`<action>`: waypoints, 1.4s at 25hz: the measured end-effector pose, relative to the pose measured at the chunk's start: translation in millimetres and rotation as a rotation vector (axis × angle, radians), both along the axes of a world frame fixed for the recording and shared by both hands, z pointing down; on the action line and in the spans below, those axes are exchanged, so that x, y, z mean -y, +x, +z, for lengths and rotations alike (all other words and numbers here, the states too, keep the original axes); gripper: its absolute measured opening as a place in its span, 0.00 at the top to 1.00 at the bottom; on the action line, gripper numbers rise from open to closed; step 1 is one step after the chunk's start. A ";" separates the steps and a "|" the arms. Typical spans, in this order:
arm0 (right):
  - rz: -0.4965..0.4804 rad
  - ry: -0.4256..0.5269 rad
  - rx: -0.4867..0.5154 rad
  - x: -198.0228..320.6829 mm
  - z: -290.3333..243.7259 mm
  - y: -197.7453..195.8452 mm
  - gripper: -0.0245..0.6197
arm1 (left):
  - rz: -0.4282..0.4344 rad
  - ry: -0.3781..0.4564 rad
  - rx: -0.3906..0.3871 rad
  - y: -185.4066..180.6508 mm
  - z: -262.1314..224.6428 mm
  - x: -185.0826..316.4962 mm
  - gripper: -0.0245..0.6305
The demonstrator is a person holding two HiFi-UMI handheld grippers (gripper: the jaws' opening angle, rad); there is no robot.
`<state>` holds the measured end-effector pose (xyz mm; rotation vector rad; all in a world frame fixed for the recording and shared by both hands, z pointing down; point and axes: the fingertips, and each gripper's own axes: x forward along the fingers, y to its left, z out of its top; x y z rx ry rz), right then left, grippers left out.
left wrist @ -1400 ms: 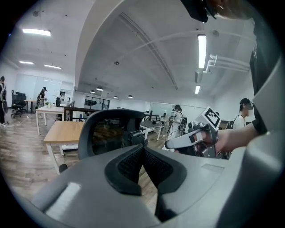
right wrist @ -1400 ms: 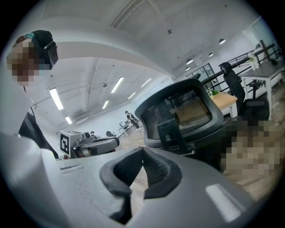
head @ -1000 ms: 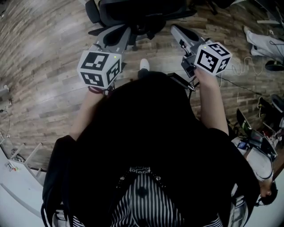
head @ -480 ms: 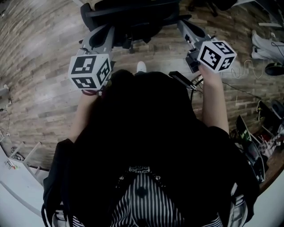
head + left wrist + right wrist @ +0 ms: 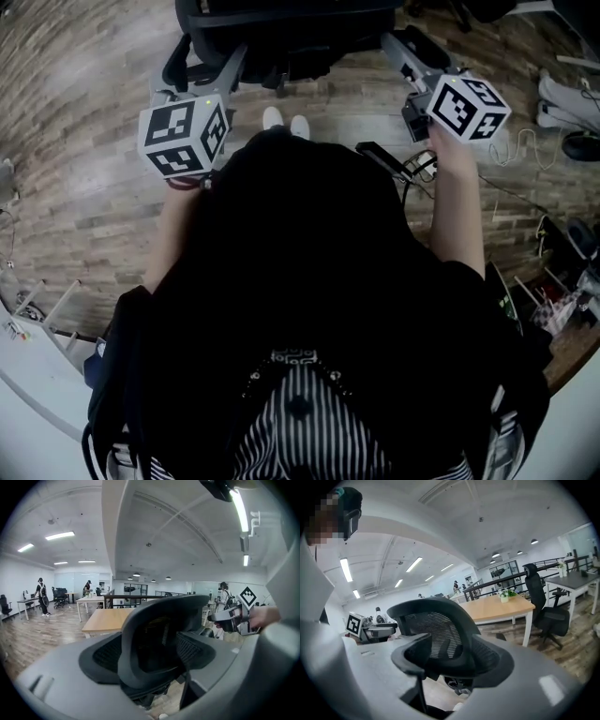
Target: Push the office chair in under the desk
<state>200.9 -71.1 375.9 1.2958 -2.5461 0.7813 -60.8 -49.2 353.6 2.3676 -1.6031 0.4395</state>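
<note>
Office chair (image 5: 159, 637) near wooden desk (image 5: 105, 619)

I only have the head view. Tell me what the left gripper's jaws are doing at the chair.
Observer: The left gripper view shows the left gripper with jaws apart, just opened; the office chair shows between them, unpinched.
Operator: Now the right one.
Observer: The right gripper has just opened too; jaws apart, the chair between them, nothing clamped.
Operator: Report what's beyond the chair.
Observer: A wooden desk; whether the seat is under it, I can't tell.
</note>
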 end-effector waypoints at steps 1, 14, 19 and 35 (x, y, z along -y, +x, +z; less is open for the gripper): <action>0.003 0.005 -0.011 1.6 -1.7 -2.1 0.56 | -0.006 -0.001 0.006 -3.4 -0.7 3.3 0.39; -0.032 0.070 -0.160 31.4 -8.5 -16.7 0.46 | 0.058 -0.007 0.040 -2.4 7.7 37.1 0.25; -0.059 0.072 -0.187 40.0 -9.8 -23.4 0.46 | 0.077 -0.019 0.044 2.1 10.7 48.0 0.25; -0.044 0.070 -0.231 62.6 -0.3 -27.6 0.46 | 0.157 -0.042 0.035 8.0 19.7 73.9 0.29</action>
